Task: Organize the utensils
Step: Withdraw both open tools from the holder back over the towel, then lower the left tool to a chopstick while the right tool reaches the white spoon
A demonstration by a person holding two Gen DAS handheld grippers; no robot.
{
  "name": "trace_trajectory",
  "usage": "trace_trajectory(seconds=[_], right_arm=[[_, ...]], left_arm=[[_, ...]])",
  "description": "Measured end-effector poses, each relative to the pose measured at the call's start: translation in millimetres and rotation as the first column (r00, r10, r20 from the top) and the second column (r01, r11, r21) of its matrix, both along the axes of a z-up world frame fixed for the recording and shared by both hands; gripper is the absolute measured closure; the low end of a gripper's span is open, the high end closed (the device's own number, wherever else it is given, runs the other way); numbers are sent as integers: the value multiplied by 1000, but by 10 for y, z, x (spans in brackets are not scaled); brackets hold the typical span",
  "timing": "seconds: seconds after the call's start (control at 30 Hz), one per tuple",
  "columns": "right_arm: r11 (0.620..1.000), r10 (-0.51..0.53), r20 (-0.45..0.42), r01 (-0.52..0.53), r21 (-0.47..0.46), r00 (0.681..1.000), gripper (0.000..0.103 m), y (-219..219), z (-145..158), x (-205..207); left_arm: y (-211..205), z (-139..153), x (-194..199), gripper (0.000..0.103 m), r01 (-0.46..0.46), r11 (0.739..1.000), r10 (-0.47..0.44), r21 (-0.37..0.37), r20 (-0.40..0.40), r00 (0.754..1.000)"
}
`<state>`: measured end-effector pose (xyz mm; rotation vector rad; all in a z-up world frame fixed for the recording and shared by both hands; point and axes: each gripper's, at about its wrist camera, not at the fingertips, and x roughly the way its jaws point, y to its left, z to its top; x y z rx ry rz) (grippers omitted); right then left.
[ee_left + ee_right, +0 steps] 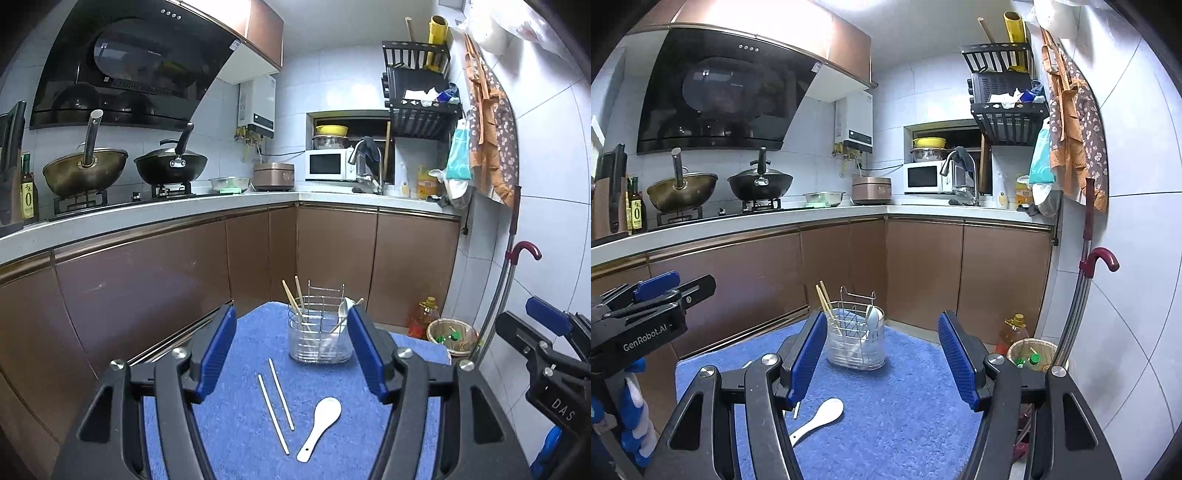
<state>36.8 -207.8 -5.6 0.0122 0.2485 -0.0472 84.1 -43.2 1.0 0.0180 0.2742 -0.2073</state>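
A wire utensil holder (319,328) with a clear base stands at the far end of a blue mat (236,417). It holds wooden chopsticks (293,297) and a white spoon. Two white chopsticks (277,404) and a white spoon (320,426) lie on the mat in front of it. My left gripper (291,349) is open and empty above them. My right gripper (882,356) is open and empty above the mat (905,406), with the holder (857,341) ahead and the spoon (818,419) lower left. The right gripper also shows at the right edge of the left wrist view (546,347).
Brown kitchen cabinets (147,280) run along the left and back. The counter holds two woks (170,164), a microwave (328,164) and a rice cooker. A bin (452,334), an oil bottle (424,317) and mop poles (498,295) stand at the right wall.
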Motion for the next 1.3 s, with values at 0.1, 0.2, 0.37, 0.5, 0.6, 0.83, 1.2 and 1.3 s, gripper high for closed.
trace_trajectory(seconds=[0.1,0.2,0.37,0.5,0.6,0.83,1.2,1.3], right_arm=[[1000,4,-14,-4,-1,1000,43,10,-36,3],[1000,8,-35,-8,-2,999,43,31,-96,27],[1000,14,-58,-14,-6,998,43,36,-155,92],[1000,18,-80,-19,-15,997,43,57,-216,161],[999,20,-94,-23,-23,995,43,94,-265,205],[999,25,-128,-30,-33,991,43,122,-373,320],[998,36,-189,-45,-47,981,43,130,-535,569],[998,37,-206,-48,-50,978,43,147,-583,644]], left_arm=[[-5,-45,-10,42,-2,1000,2,3,-8,1000],[5,-94,0,42,-1,1000,1,8,-19,1000],[36,-189,74,42,5,1000,-4,9,-50,999],[50,-261,142,42,5,1000,-5,7,-73,997],[59,-302,206,42,7,1000,-7,2,-89,996],[90,-399,316,42,-4,1000,4,1,-103,995],[142,-630,591,42,-7,1000,6,-2,-171,985],[146,-723,692,42,-3,1000,3,0,-200,980]])
